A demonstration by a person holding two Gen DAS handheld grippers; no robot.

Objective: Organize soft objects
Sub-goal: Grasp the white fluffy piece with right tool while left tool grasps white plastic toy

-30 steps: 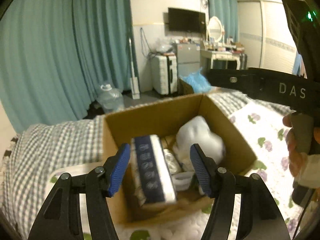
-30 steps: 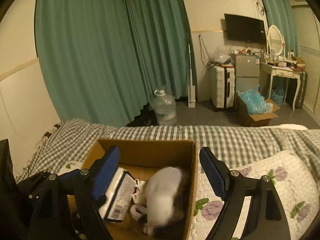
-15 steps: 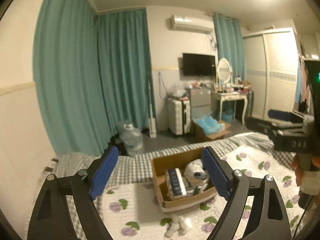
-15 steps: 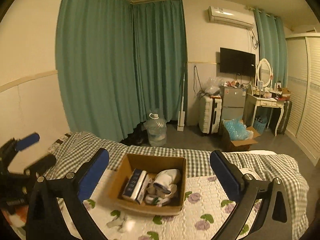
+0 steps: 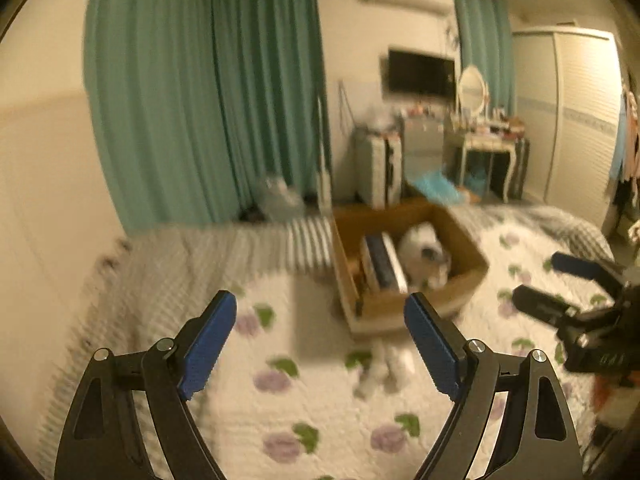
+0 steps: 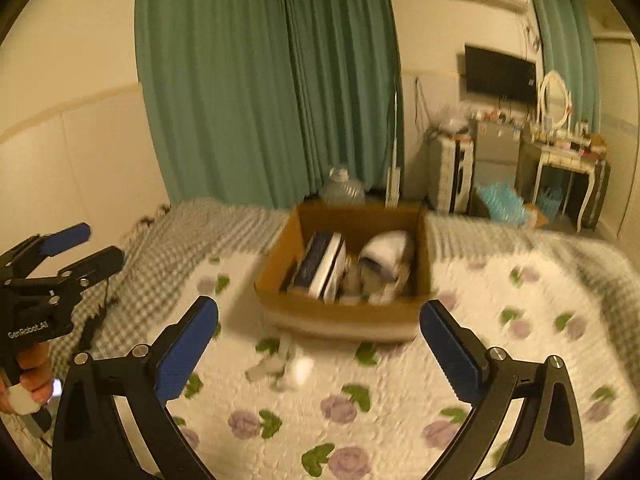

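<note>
A cardboard box (image 5: 466, 276) (image 6: 340, 314) stands on the bed. In it are a navy and white pack (image 5: 382, 266) (image 6: 318, 266) and a white soft toy (image 5: 424, 242) (image 6: 386, 258). A small white soft item (image 5: 380, 372) (image 6: 284, 364) lies on the quilt just in front of the box. My left gripper (image 5: 316, 344) is open and empty, well back from the box; it also shows in the right wrist view (image 6: 76, 248). My right gripper (image 6: 320, 344) is open and empty, facing the box; it also shows in the left wrist view (image 5: 560, 284).
The bed has a white floral quilt (image 6: 400, 400) over a grey checked sheet (image 6: 160, 264). Beyond it are teal curtains (image 6: 280, 80), a water jug (image 6: 342, 188), a suitcase (image 6: 450, 172), a dresser (image 6: 560, 164) and a box of blue items (image 6: 500, 204).
Both grippers have pulled back from inside the box and now sit lower, closer to the quilt, than half a second ago. The pack and the white toy stay in the box.
</note>
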